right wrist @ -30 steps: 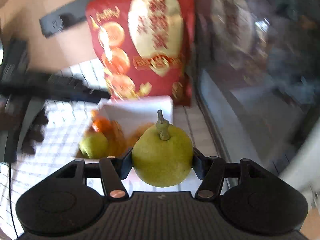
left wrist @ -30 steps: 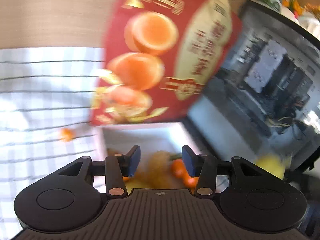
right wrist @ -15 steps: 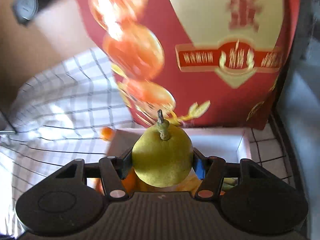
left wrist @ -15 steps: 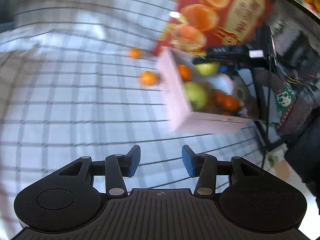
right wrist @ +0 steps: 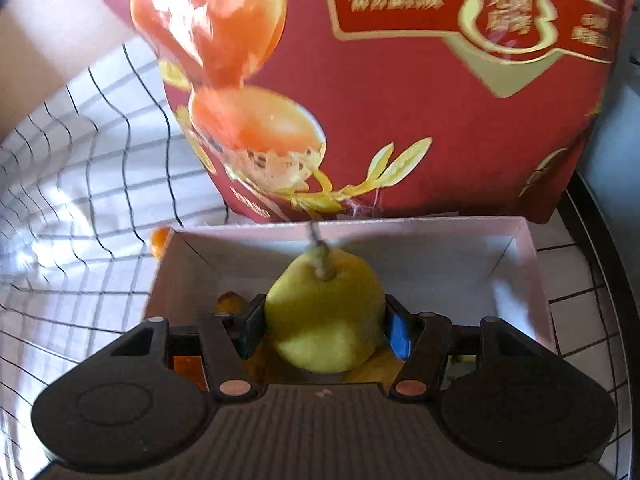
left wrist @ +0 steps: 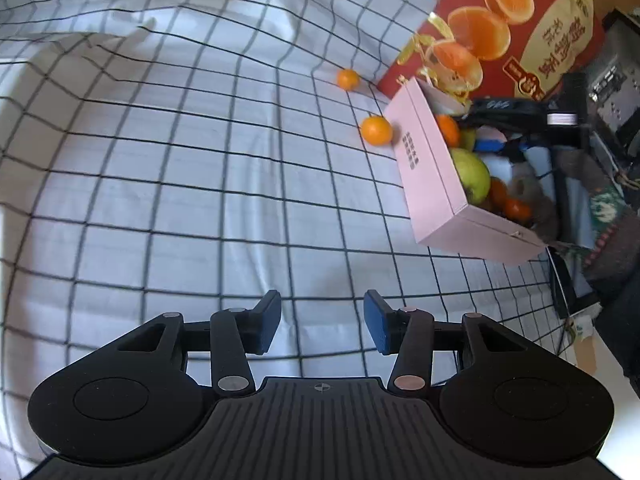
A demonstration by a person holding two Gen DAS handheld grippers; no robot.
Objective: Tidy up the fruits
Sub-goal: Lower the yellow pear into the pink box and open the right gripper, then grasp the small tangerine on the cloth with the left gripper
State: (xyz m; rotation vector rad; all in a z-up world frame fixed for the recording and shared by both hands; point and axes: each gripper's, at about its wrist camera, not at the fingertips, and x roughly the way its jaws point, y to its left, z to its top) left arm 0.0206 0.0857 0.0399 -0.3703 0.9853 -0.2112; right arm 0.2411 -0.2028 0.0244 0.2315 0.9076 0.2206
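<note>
My right gripper (right wrist: 322,326) is shut on a yellow-green pear (right wrist: 324,320), stem up, held low inside the open pink box (right wrist: 532,276). In the left wrist view the pink box (left wrist: 432,172) holds a green pear (left wrist: 474,176) and several oranges (left wrist: 516,208). Two small oranges lie on the checked cloth beside the box, one close to it (left wrist: 376,130) and one farther back (left wrist: 348,79). My left gripper (left wrist: 322,322) is open and empty, above the cloth well away from the box.
A tall red orange carton (left wrist: 500,28) stands right behind the box; it fills the right wrist view (right wrist: 400,88). The right hand and its gripper (left wrist: 520,114) reach over the box. Dark equipment (left wrist: 608,80) sits at the right edge. The checked cloth (left wrist: 160,160) spreads left.
My left gripper has drawn back from the box to over the cloth. My right gripper has moved forward and down with the pear, into the box.
</note>
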